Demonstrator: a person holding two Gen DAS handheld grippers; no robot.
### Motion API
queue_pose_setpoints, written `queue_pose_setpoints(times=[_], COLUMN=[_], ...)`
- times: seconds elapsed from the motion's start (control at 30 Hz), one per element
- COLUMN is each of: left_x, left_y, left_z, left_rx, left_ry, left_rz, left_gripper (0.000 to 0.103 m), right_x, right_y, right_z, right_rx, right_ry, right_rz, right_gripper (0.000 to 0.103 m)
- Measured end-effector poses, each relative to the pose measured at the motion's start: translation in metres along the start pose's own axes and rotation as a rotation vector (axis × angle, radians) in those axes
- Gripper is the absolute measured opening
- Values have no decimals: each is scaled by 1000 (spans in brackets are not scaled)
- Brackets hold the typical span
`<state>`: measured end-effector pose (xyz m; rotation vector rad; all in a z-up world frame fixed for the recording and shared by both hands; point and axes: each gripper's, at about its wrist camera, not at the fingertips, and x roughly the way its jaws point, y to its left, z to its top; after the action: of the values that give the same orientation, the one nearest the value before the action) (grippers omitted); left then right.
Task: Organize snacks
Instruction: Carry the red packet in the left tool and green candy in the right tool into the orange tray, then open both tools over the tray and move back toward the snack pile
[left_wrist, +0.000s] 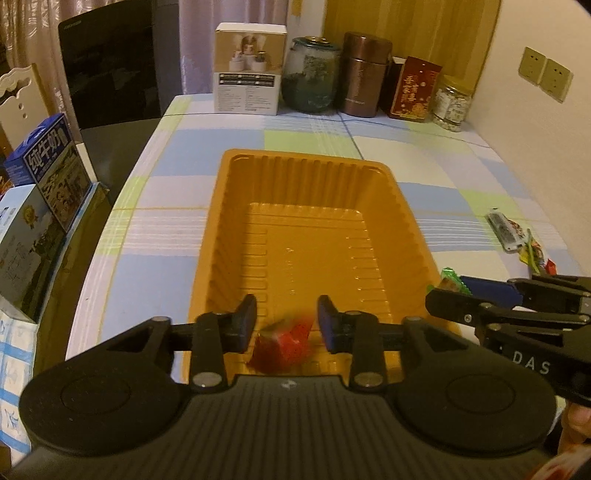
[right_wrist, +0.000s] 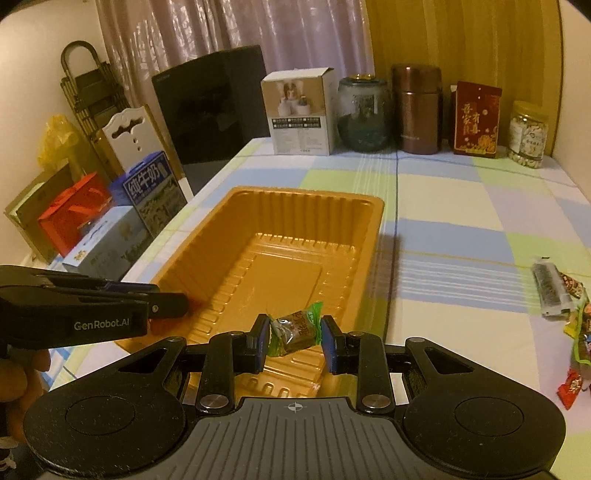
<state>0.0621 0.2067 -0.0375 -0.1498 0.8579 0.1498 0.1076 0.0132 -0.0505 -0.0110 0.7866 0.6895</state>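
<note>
An orange plastic tray (left_wrist: 306, 170) stands on the checked tablecloth; it also shows in the right wrist view (right_wrist: 306, 199). My left gripper (left_wrist: 286, 323) is open over the tray's near end. A red wrapped snack (left_wrist: 282, 345), blurred, is just below and between its fingers, apart from both pads. My right gripper (right_wrist: 294, 336) is shut on a green-and-brown wrapped candy (right_wrist: 295, 328) above the tray's near right edge. In the left wrist view the right gripper (left_wrist: 448, 295) is at the tray's right rim with the green wrapper (left_wrist: 450, 278) showing. Loose snacks (right_wrist: 565, 306) lie to the right.
Along the back wall stand a white box (right_wrist: 301, 114), a glass jar (right_wrist: 364, 114), a brown canister (right_wrist: 419, 110), a red packet (right_wrist: 476, 120) and a nut jar (right_wrist: 528, 134). Milk cartons (left_wrist: 48, 173) are stacked off the table's left edge. A black chair (right_wrist: 210, 103) stands behind.
</note>
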Motion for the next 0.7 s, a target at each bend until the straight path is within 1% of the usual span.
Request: queue_pose_setpoints(times=[0.27,0.4,0.43,0.47,0.5,0.53,0.6,0.7], left_x=[-10,-13,-14,-14,-14,-15,-16,-19], left_y=[18,21,21,21,20,20,19,15], left_z=[0,-1,-1,-1,-1,-2,-2,-3], left_rx=[-45,-56,-57,-59,-58,-57,-55,-59], left_ry=[-29,-30,-31,-31,-31,-32,-34,-36], left_rz=[17,16,17,17,16,16,16,12], left_gripper=[35,35,35,36,36,38,40,41], right_x=[6,7,8,8,6,4,-1,-11], right_y=[4,7,7,7,7,6,4,-3], right_z=[-1,0,0,1,1,1,1,0], right_rx=[4,18,19,23,27,31,35,49], right_ry=[7,-6,-5,-7,-16,-28,-38,-47], right_rz=[11,46,53,46,39,36,31,-2], right_gripper=[30,31,34,48,68,72,72,72])
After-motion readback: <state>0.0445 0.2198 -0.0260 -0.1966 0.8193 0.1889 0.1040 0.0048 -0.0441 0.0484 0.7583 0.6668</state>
